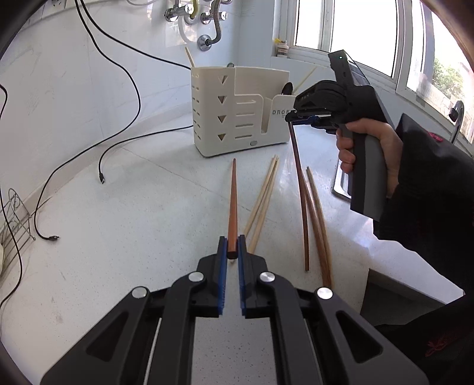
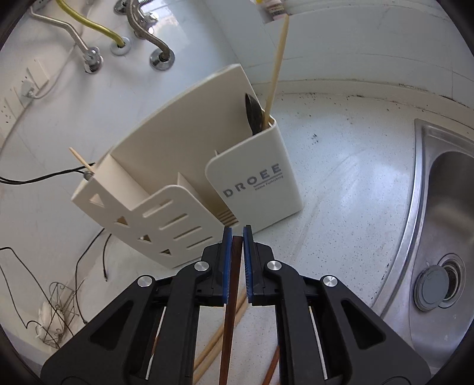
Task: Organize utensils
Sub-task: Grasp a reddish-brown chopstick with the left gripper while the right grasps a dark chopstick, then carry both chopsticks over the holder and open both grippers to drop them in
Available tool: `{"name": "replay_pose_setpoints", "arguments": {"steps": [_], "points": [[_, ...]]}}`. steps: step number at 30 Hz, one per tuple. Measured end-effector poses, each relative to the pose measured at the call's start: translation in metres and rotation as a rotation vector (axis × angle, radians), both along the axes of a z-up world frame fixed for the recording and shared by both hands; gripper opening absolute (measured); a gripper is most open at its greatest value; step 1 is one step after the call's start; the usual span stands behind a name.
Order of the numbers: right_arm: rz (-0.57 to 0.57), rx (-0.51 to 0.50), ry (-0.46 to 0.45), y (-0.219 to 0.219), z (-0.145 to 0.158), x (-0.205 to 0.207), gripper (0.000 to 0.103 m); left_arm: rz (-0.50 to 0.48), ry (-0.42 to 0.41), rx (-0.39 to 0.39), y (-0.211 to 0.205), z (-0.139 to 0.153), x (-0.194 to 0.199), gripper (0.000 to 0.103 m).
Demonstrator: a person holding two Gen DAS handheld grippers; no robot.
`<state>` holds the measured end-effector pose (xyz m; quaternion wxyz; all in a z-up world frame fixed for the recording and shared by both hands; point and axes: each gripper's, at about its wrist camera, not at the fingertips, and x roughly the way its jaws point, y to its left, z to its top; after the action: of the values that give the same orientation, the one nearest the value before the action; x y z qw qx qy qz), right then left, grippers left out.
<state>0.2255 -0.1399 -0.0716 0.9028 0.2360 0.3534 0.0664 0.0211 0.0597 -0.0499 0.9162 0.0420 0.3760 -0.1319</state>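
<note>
- The left gripper (image 1: 232, 247) has its blue-padded fingers (image 1: 222, 260) nearly together, pinching the thick end of a reddish-brown chopstick (image 1: 233, 204) that points away toward the cream utensil holder (image 1: 237, 115).
- The right gripper (image 2: 237, 237) pinches the top of a dark brown chopstick (image 2: 232, 299) between narrowly parted fingers (image 2: 226, 263); from the left wrist view this chopstick hangs down steeply, its lower end at the counter.
- The right gripper is raised just in front of the holder's lettered right compartment.
- On the speckled white counter (image 1: 133, 222) lie two pale chopsticks (image 1: 263, 198) side by side, to the right of the reddish one, and further right two light brown chopsticks (image 1: 318, 225) beside the hanging dark one.
- The holder stands upright near the wall; its right compartment holds a dark spoon (image 2: 254, 114) and a pale chopstick (image 2: 277, 68).
- Black cables (image 1: 118, 88) trail over the counter at left, by a wire rack (image 1: 14, 225).
- A steel sink (image 2: 444, 222) sits right of the holder.
- Pipes (image 1: 204, 20) are on the wall and a bright window (image 1: 364, 29) is at right.
</note>
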Motion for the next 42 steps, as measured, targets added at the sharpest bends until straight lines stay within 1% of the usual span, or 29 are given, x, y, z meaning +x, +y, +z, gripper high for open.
{"name": "replay_pose_setpoints", "arguments": {"steps": [2,5,7,9,12,16,21,25,29,34,39,42], "points": [[0.022,0.008,-0.06,-0.014,0.01,-0.003,0.007,0.003,-0.018,0.007,0.0,0.008,0.004,0.007],[0.055,0.015,-0.129,-0.021,0.022,-0.012,0.007,0.012,-0.033,0.001,0.001,0.017,0.01,0.007],[0.054,0.009,-0.16,-0.025,0.029,-0.02,0.007,0.022,-0.042,0.008,0.0,0.021,0.013,0.007],[0.079,0.029,-0.185,-0.031,0.033,-0.024,0.007,0.032,-0.049,0.012,0.0,0.025,0.014,0.007],[0.121,-0.012,-0.245,-0.032,0.043,-0.031,0.007,0.04,-0.054,0.019,-0.001,0.03,0.02,0.007],[0.2,-0.056,-0.366,-0.03,0.065,-0.044,0.007,0.049,-0.071,0.028,-0.006,0.038,0.025,0.007],[0.276,-0.116,-0.459,-0.019,0.085,-0.058,0.007,0.054,-0.092,0.029,-0.011,0.052,0.027,0.007],[0.296,-0.129,-0.504,-0.017,0.095,-0.066,0.007,0.053,-0.109,0.027,-0.013,0.064,0.035,0.006],[0.306,-0.096,-0.525,-0.023,0.101,-0.071,0.007,0.047,-0.137,0.016,-0.015,0.074,0.042,0.006],[0.298,-0.092,-0.563,-0.032,0.108,-0.081,0.007,0.041,-0.17,-0.015,-0.015,0.089,0.059,0.006],[0.297,-0.122,-0.582,-0.035,0.114,-0.083,0.007,0.022,-0.192,-0.036,-0.018,0.1,0.077,0.006],[0.3,-0.135,-0.591,-0.036,0.118,-0.084,0.007,0.014,-0.207,-0.029,-0.022,0.106,0.085,0.006]]}}
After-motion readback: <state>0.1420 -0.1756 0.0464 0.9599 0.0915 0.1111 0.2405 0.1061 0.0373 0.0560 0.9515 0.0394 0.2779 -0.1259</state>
